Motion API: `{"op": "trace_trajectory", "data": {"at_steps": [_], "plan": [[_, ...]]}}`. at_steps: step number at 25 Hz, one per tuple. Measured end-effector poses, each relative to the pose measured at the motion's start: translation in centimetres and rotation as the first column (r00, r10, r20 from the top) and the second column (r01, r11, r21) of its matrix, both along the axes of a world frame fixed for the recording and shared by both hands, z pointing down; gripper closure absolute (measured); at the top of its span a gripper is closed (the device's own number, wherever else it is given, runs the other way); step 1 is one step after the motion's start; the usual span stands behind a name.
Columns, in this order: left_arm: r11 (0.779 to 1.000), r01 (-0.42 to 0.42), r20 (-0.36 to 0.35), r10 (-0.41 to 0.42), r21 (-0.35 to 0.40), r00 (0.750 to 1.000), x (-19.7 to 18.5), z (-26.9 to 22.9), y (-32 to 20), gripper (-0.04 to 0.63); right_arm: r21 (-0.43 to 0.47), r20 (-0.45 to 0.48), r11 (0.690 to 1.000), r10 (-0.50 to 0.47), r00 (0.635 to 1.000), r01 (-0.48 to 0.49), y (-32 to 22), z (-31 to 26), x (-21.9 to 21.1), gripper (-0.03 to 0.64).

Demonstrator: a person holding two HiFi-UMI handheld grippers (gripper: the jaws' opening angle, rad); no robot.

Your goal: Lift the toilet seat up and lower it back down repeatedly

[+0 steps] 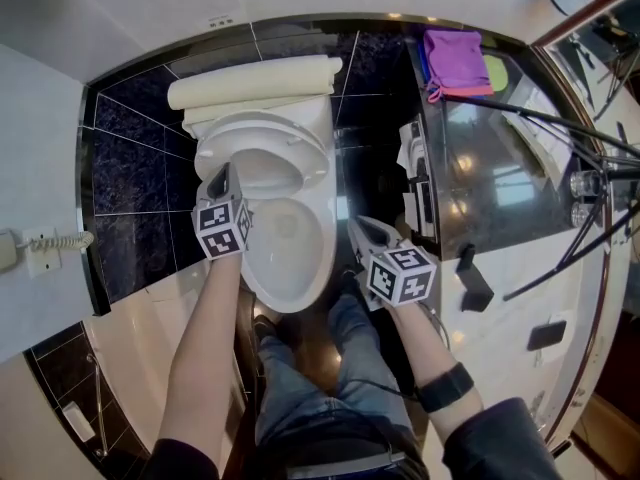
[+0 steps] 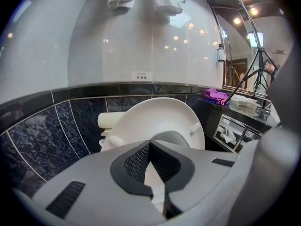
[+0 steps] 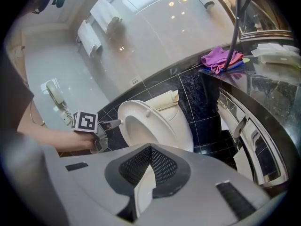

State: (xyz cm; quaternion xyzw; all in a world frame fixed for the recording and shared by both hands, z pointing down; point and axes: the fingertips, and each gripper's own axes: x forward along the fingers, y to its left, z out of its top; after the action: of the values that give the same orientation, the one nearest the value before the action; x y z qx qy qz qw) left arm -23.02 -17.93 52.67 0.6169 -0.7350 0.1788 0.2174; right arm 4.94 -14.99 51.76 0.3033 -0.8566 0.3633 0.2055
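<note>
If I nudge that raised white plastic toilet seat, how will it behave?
The white plastic toilet seat looks rigid, so it would likely pivot whole at its back edge rather than flex. Tilted, not fully upright, it may fall forward if released. Its glossy surface could be slippery to push.

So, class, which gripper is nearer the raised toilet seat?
Left. The left gripper sits at the toilet seat's left edge; the right gripper hangs beside the bowl's front right, well clear of the seat.
</note>
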Motion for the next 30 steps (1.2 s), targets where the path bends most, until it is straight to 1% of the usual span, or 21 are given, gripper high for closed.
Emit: {"op": "trace_trajectory", "data": {"at_steps": [7,12,17,21,23,27,30], "plan": [[1.0,-0.024,0.009,0.024,-0.008,1.0,1.1,-0.4,0.9,0.595,0.026,-0.038,0.999,-0.017,0.999,0.018,0.0,0.1,0.3,0.601],[0.998,-0.06,0.025,0.06,-0.009,0.998,2.2,-2.5,3.5,0.595,0.047,-0.047,0.998,-0.029,0.998,0.031,1.0,-1.1,-0.5,0.6],[0.995,-0.102,0.044,0.102,0.004,0.994,3.2,-6.4,7.7,0.595,0.094,-0.06,0.994,-0.054,0.997,0.06,2.7,-4.1,-1.6,0.601],[0.991,-0.135,0.06,0.134,0.018,0.989,3.6,-10.1,11.7,0.595,0.117,-0.069,0.992,-0.045,0.997,0.052,4.6,-6.6,-1.6,0.601],[0.989,-0.143,0.064,0.141,0.03,0.988,3.7,-12.0,13.7,0.595,0.143,-0.087,0.988,-0.04,0.995,0.052,5.3,-7.9,-1.1,0.601],[0.988,-0.144,0.036,0.142,0.056,0.989,3.5,-15.3,17.8,0.595,0.218,-0.143,0.974,-0.028,0.989,0.059,7.0,-10.7,0.4,0.601],[0.988,-0.146,-0.002,0.146,0.056,0.989,3.5,-17.1,20.9,0.595,0.25,-0.157,0.967,-0.011,0.988,0.051,8.5,-12.7,1.4,0.601]]}}
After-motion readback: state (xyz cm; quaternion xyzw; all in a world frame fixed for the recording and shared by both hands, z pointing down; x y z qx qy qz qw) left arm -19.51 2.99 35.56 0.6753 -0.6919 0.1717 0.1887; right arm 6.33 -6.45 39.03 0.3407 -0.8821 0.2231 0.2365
